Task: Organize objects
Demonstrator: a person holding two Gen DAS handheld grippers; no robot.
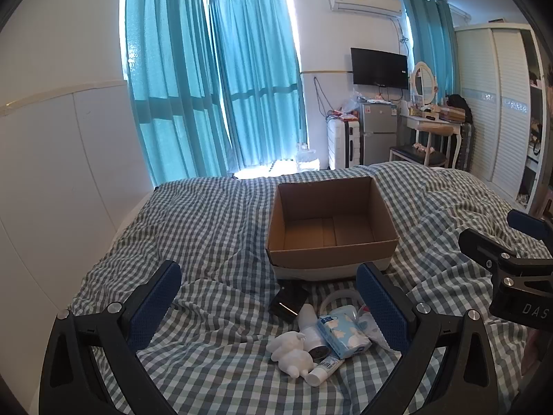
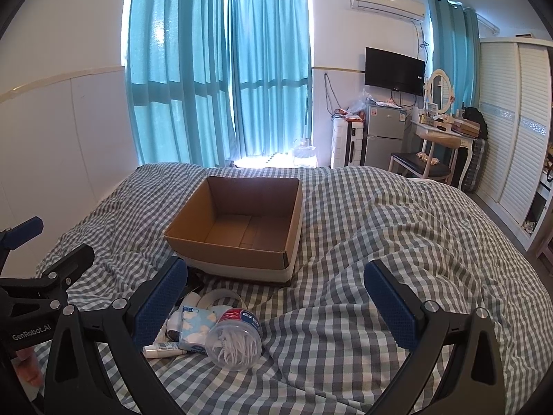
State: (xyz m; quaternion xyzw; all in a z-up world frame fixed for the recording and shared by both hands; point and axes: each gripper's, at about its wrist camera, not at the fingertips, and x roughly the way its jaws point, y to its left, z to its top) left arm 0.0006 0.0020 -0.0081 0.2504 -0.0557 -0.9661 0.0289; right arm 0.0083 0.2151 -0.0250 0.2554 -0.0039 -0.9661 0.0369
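An open, empty cardboard box (image 1: 331, 242) sits on the checked bedspread; it also shows in the right wrist view (image 2: 242, 242). In front of it lies a pile: a white plush toy (image 1: 290, 352), a blue tissue pack (image 1: 342, 332), a small white tube (image 1: 325, 368), a black case (image 1: 288, 299) and a white tape ring (image 1: 337, 297). The right wrist view shows the tissue pack (image 2: 195, 325), the tube (image 2: 162, 349) and a clear jar of cotton swabs (image 2: 235, 339). My left gripper (image 1: 269, 307) is open above the pile. My right gripper (image 2: 283, 306) is open and empty, just right of the pile.
The bed (image 2: 380, 242) fills the foreground, with a white wall on the left. Beyond it are teal curtains (image 1: 214, 86), a small fridge (image 1: 378, 131), a dressing table with a stool (image 1: 432, 128) and a wardrobe (image 1: 490, 103) at right.
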